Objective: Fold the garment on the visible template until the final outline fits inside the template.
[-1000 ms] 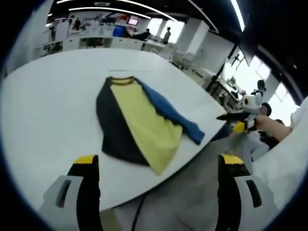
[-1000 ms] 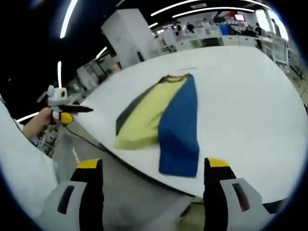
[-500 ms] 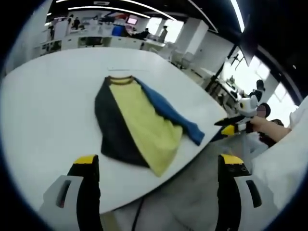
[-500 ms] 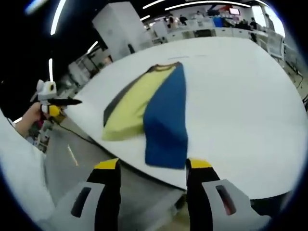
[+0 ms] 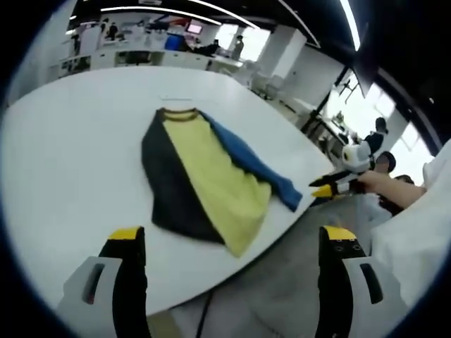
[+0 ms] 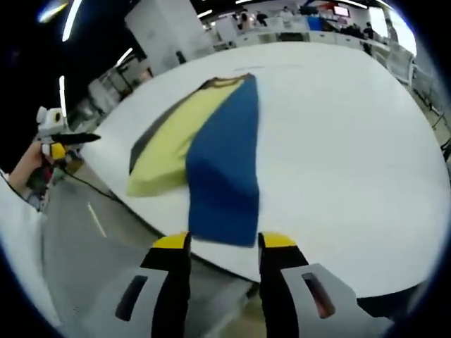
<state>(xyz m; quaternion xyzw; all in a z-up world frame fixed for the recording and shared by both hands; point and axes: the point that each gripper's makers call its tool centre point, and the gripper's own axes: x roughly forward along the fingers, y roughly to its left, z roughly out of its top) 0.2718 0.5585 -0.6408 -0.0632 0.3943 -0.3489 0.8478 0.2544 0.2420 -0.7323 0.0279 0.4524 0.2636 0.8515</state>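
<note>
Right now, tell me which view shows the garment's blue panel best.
The right gripper view: the blue panel lies large and flat, its near hem just ahead of the right gripper. The left gripper view gives only a narrow blue strip along the garment's far side, past the yellow part.

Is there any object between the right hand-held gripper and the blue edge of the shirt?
Nothing visible. In the right gripper view, the right hand-held gripper sits just before the shirt, with only bare white table around.
</note>
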